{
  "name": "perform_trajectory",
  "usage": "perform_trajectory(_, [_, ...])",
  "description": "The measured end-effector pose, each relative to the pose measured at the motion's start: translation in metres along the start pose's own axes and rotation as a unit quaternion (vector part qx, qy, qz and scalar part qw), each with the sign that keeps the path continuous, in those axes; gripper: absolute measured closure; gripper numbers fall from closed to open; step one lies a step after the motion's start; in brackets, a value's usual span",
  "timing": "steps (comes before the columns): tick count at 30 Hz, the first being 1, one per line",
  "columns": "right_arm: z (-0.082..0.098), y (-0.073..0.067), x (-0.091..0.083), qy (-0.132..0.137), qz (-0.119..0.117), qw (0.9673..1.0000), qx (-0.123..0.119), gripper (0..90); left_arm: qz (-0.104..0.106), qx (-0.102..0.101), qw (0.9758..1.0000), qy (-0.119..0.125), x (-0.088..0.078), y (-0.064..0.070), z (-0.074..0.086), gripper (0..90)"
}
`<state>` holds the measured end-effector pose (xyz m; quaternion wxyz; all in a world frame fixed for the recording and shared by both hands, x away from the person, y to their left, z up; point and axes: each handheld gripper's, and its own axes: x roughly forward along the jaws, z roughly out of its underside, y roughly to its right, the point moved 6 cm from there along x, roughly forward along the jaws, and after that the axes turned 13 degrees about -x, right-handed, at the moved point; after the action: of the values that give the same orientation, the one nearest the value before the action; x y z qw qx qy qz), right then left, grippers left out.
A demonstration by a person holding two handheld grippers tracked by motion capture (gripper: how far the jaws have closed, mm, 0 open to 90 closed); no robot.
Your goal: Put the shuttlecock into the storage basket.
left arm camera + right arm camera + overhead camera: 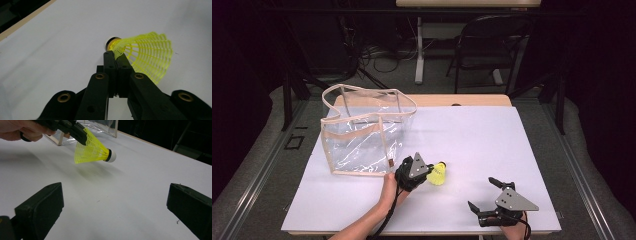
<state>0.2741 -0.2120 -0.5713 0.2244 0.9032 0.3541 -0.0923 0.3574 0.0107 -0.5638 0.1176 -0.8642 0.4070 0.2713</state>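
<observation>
Now L gripper [428,170] pinching yellow shuttlecock [438,174], lifted

High view: overhead, facing forward | left gripper [116,56] view: close along jaws | right gripper [112,205] view: low, facing the shared shuttlecock [93,150]

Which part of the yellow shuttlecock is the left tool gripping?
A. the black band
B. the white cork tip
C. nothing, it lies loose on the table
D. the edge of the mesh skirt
D: the left tool has its jaws shut on the rim of the shuttlecock skirt, and the cork tip sticks out free.
</observation>
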Motion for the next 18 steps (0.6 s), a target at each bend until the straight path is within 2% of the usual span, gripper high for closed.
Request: perform_trajectory(18, [-0.0001, 0.0000, 0.0004, 0.002, 0.001, 1.0000, -0.001, 0.5, -0.001, 0.004, 1.0000, 0.008, -0.0072, -0.0033, -0.0058, 89.2])
